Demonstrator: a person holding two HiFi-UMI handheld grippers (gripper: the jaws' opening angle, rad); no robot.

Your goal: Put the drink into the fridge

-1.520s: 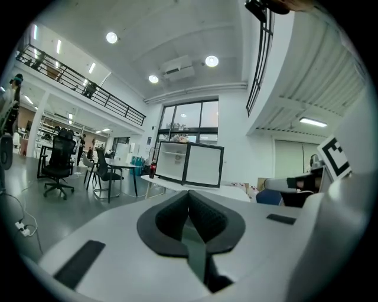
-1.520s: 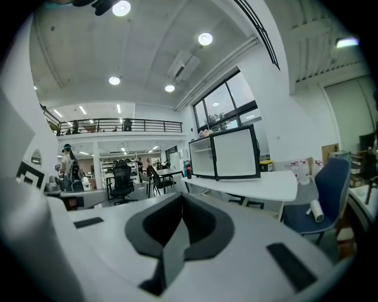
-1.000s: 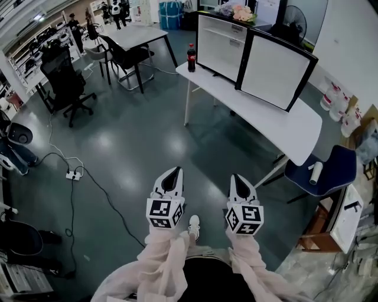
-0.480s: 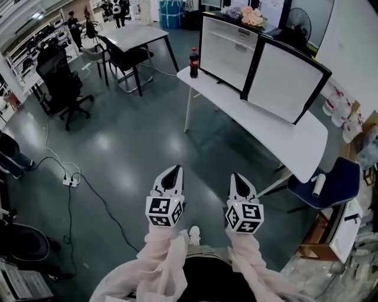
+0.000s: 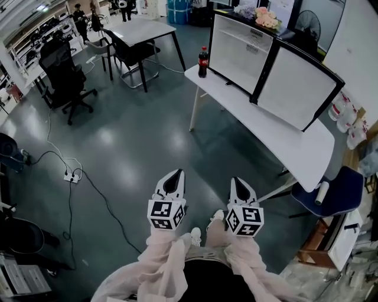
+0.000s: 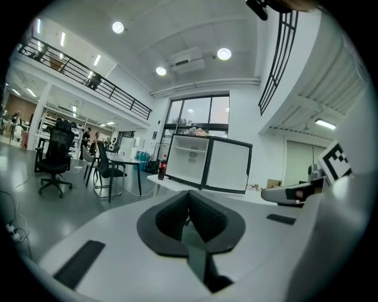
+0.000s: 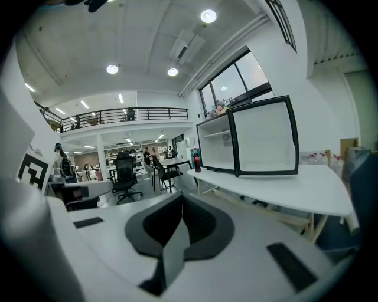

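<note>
Well ahead and to the left of the left gripper [image 5: 171, 184], a black wheeled office chair [image 5: 66, 71] is seen on the glossy grey floor [image 5: 136, 147]. Nearer on that side a white power strip [image 5: 72, 176] is laid out with its dark cable. The left gripper, a white shell with a marker cube, is held low, its dark ribbed pads [image 6: 171, 221] pressed together on nothing. Far ahead, roughly between the two grippers, the drink [image 5: 203, 61], a dark bottle with a red label, is stood upright at the left end of a long white table [image 5: 277, 127], just left of the fridge [image 5: 239, 50]. The right gripper [image 5: 241, 190] is likewise closed and empty. Ahead and right of it, the boxy white fridge is shown with its black-framed door [image 5: 301, 88] swung open and flowers [image 5: 263, 17] set on top. Further right, a blue chair [image 5: 333, 189] bearing a white roll [image 5: 322, 193] is placed by the table. Open floor is seen between the grippers and the table.
</note>
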